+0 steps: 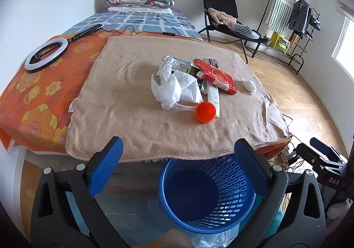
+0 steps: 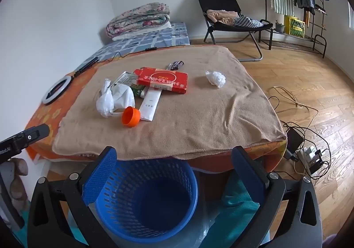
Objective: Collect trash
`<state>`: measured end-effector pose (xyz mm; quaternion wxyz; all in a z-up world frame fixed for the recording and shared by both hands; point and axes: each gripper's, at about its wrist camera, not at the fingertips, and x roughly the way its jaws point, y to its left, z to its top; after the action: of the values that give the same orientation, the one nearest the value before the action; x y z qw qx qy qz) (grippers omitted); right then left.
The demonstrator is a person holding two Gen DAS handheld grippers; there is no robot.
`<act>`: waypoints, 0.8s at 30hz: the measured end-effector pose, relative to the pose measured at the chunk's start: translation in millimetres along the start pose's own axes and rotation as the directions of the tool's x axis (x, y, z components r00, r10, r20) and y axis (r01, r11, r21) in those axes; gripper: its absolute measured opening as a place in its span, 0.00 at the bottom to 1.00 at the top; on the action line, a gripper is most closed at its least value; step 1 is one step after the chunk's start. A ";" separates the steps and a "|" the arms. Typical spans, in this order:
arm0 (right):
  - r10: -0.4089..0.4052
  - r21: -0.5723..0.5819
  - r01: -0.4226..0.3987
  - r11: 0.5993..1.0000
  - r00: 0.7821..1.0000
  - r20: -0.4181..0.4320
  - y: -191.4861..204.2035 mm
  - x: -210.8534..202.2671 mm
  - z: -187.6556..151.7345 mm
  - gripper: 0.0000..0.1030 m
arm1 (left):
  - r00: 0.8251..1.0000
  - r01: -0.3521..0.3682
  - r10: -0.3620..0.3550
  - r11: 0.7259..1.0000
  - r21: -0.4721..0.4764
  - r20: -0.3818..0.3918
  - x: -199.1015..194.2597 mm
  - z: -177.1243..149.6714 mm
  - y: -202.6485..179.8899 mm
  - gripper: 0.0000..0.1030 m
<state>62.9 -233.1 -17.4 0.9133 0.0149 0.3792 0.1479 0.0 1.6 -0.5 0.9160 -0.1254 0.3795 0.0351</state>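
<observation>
A: We log the left gripper (image 1: 177, 159) with jaws spread wide, nothing between them; the right gripper (image 2: 174, 167) likewise agape and empty. Both hover above the blue basket (image 2: 141, 201), which stands on the floor against the near edge of the bed.

B: We see no trash in the basket. We judge the task not begun.

A: Everything remains on the tan towel (image 2: 199, 119): white plastic bag (image 2: 110, 98), orange scoop (image 2: 131, 117), white tube (image 2: 151, 104), red box (image 2: 162, 79), and a crumpled tissue (image 2: 215, 78) apart to the right.

B: The tube's long axis runs near-to-far, tilted slightly right. The scoop's handle points left, under the bag.
</observation>
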 end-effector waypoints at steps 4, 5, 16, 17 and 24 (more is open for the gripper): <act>-0.003 -0.001 0.003 1.000 1.000 -0.003 1.0 0.0 -0.2 0.99 | 1.000 0.014 -0.014 1.000 0.002 -0.008 6.1 -4.2 0.8 0.99; -0.003 -0.002 0.003 1.000 1.000 -0.004 1.1 -0.1 -0.1 0.99 | 1.000 0.015 -0.015 1.000 0.008 -0.008 7.4 -5.4 1.4 0.99; 0.000 -0.022 -0.001 1.000 1.000 -0.014 9.0 1.3 -2.3 0.99 | 1.000 0.006 -0.006 1.000 0.001 -0.007 11.3 -7.1 -3.8 0.99; 0.000 -0.025 -0.001 1.000 1.000 -0.014 9.9 1.0 -2.7 0.99 | 1.000 0.006 -0.006 1.000 0.001 -0.006 11.6 -7.4 -4.3 0.99; -0.001 -0.033 0.001 0.999 1.000 -0.016 13.7 0.8 -1.6 0.99 | 1.000 0.006 -0.006 1.000 -0.005 -0.005 9.7 -6.1 -3.1 0.99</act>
<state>58.8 -219.9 -17.2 0.9104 -0.0013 0.3840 0.1538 3.1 -3.2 -10.9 0.9147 -0.1292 0.3814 0.0328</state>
